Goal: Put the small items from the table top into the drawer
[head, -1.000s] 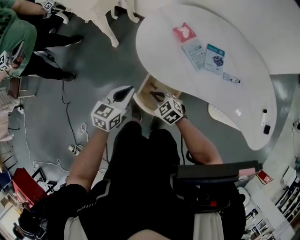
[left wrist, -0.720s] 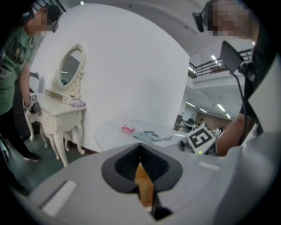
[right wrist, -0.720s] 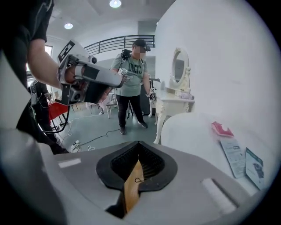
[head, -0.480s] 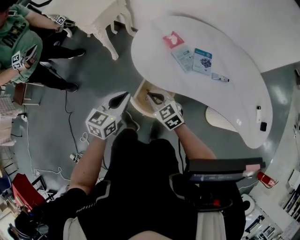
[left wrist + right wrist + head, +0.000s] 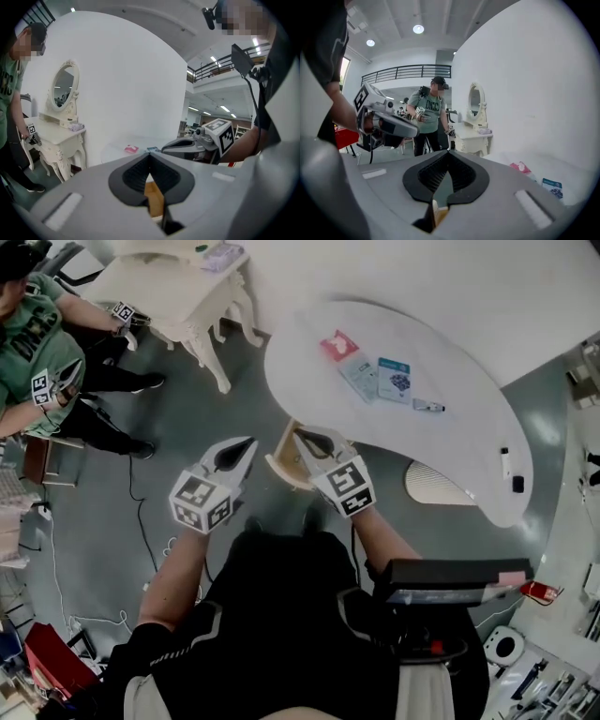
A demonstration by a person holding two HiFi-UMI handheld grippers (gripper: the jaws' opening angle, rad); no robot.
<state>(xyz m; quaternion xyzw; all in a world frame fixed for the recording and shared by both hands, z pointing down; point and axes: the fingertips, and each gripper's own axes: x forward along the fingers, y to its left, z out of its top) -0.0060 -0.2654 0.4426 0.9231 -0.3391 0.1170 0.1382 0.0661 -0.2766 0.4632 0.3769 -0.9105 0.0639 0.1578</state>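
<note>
The white curved table top [image 5: 469,352] carries a red packet [image 5: 336,345], a pale blue packet [image 5: 360,375], a teal card [image 5: 395,378] and a small marker [image 5: 429,407]. Two more small dark items [image 5: 511,472] lie near its right end. Under its near edge a wooden drawer [image 5: 284,463] stands pulled out. My left gripper [image 5: 251,442] and right gripper [image 5: 298,435] hang on either side of the drawer, both shut with nothing in them. In the left gripper view the shut jaws [image 5: 150,153] point at the table, and the red packet [image 5: 131,149] shows beyond them.
A white dressing table [image 5: 183,282] with an oval mirror [image 5: 475,101] stands at the far left. A person in a green shirt [image 5: 37,343] sits beside it holding other grippers. Cables [image 5: 141,512] lie on the grey floor. A round white object [image 5: 441,482] sits under the table.
Both grippers have risen from beside the drawer and stayed shut. The items on the table have not moved.
</note>
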